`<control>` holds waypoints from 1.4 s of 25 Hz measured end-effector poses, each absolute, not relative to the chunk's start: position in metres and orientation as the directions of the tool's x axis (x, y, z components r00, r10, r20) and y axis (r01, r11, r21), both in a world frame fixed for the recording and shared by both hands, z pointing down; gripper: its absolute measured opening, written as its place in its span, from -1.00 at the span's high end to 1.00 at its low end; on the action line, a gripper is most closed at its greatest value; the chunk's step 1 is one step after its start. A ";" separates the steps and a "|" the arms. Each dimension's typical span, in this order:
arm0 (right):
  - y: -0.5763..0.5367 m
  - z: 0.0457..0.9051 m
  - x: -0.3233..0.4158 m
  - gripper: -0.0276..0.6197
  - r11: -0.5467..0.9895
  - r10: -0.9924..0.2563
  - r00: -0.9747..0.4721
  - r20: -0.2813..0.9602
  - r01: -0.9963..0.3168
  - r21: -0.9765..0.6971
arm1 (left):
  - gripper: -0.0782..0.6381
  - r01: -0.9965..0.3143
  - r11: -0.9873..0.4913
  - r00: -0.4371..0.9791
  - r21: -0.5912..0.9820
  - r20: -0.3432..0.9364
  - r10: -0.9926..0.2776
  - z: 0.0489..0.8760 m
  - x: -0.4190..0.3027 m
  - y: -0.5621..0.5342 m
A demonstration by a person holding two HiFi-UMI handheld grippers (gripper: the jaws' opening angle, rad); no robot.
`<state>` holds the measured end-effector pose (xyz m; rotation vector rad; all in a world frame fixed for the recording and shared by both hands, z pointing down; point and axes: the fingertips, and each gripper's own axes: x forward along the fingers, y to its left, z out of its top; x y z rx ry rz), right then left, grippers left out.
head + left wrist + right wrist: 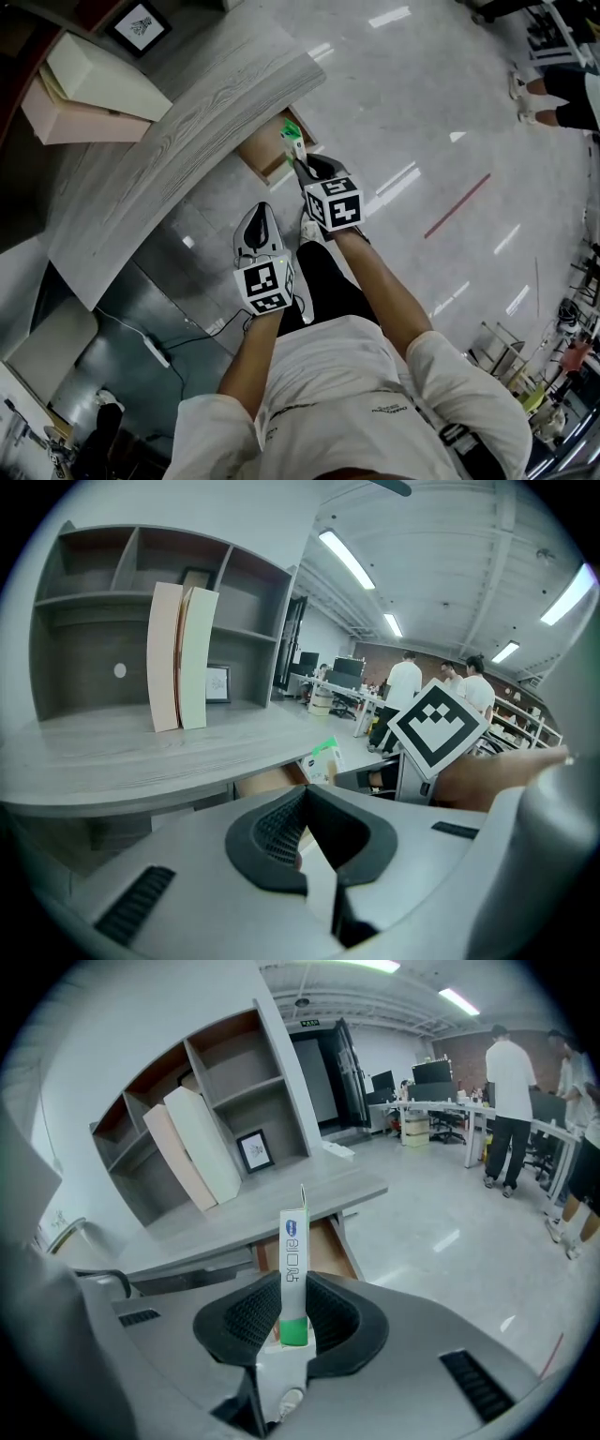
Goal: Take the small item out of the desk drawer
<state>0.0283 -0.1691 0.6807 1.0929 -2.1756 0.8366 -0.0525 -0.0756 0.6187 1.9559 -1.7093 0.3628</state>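
Note:
A small white box with a green end point(292, 137) sticks up from my right gripper point(299, 159), which is shut on it just in front of the open desk drawer point(265, 156). In the right gripper view the box point(293, 1258) stands upright between the pads of the right gripper point(294, 1283), with the drawer's brown inside point(319, 1251) behind it, under the grey desk top point(234, 1213). My left gripper point(260, 210) hangs lower and nearer to me, away from the drawer. In its own view the left gripper point(305, 795) has its jaws together on nothing, and the box point(322, 759) shows beyond them.
Pink and cream folders point(89, 89) lean on the grey wooden desk point(169, 141), beside a framed picture point(139, 26) and a shelf unit point(141, 583). A power strip point(155, 352) with its cable lies on the floor under the desk. People point(511, 1110) stand by far tables at the right.

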 end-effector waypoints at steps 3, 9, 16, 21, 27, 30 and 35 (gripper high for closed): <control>-0.166 0.657 0.032 0.58 0.475 -0.511 -0.522 0.683 -0.834 -0.283 | 0.74 -0.976 -0.089 0.180 0.198 0.508 -0.842 0.602 -0.049 -0.072; -0.158 0.613 0.035 0.58 0.468 -0.548 -0.537 0.642 -0.833 -0.297 | 0.74 -0.975 -0.123 0.200 0.187 0.486 -0.851 0.567 -0.050 -0.072; -0.148 0.566 0.034 0.58 0.443 -0.584 -0.547 0.599 -0.834 -0.330 | 0.74 -0.965 -0.125 0.226 0.229 0.491 -0.841 0.543 -0.051 -0.068; -0.138 0.528 0.036 0.58 0.450 -0.621 -0.555 0.553 -0.830 -0.329 | 0.74 -0.960 -0.127 0.236 0.249 0.479 -0.845 0.518 -0.052 -0.062; -0.128 0.488 0.036 0.58 0.466 -0.661 -0.558 0.502 -0.829 -0.309 | 0.74 -0.957 -0.164 0.257 0.240 0.436 -0.863 0.485 -0.052 -0.059; -0.129 0.471 0.035 0.58 0.478 -0.680 -0.559 0.475 -0.829 -0.291 | 0.74 -0.957 -0.190 0.267 0.219 0.408 -0.873 0.470 -0.054 -0.066; -0.119 0.447 0.033 0.58 0.490 -0.696 -0.562 0.446 -0.827 -0.277 | 0.74 -0.957 -0.211 0.272 0.197 0.373 -0.887 0.445 -0.062 -0.066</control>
